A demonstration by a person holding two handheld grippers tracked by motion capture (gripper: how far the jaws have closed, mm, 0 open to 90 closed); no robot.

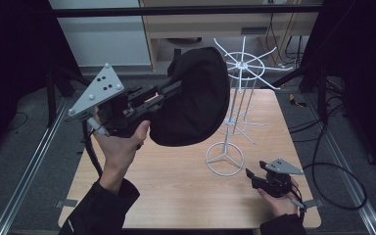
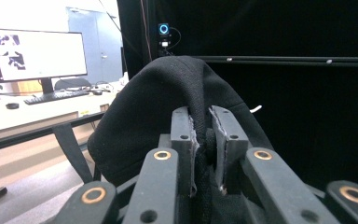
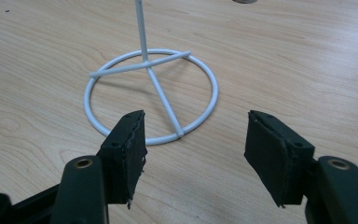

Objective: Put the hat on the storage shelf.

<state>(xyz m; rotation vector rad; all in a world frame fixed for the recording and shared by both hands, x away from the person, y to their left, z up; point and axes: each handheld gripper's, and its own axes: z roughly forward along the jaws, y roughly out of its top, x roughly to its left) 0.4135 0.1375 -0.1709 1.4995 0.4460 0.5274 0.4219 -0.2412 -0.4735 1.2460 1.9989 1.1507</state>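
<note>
black fabric cap (image 1: 196, 98) hangs pinched in the left tool (image 2: 204, 140); right tool (image 3: 193, 154) gapes wide, empty.

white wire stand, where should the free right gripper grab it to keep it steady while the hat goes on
Grip the thin upright pole low on the white wire stand, just above the round base ring. Come in level from the person's side, where the right gripper already rests on the table with open jaws facing the base. The pole is slim enough for them, and a low hold probably resists tipping best.
</note>
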